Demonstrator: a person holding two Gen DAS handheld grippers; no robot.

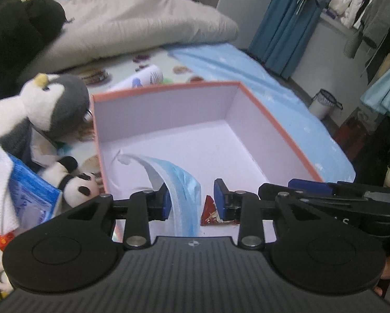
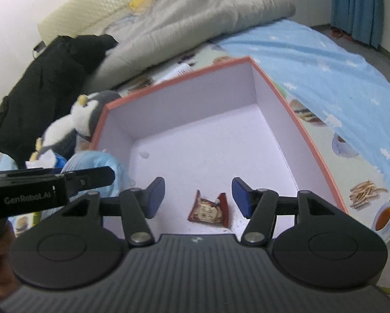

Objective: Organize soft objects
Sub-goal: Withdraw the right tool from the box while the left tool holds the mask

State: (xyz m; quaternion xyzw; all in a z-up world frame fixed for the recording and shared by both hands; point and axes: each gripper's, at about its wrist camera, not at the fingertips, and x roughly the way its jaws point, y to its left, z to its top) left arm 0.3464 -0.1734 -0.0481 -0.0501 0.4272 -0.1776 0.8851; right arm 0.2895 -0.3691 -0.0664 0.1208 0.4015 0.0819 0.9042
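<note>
Left wrist: left gripper (image 1: 192,198) over box (image 1: 255,109), jaws apart, blue mask (image 1: 179,182) draped between them against the left pad, seemingly let go. Penguin (image 1: 46,104) and panda (image 1: 75,182) wait on bed.

Right wrist: right gripper (image 2: 198,197), jaws apart, empty above snack packet (image 2: 209,210) on the box floor. Next: fetch a toy.

a bedroom: bed (image 2: 312,60) with quilt (image 1: 132,23), clothes (image 1: 364,2) hanging nearby

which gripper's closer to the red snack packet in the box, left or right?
Right. The right gripper hangs directly over the red snack packet, which lies between its open fingers. The left gripper is beside it, its jaws around a blue face mask, the packet at its right finger.
</note>
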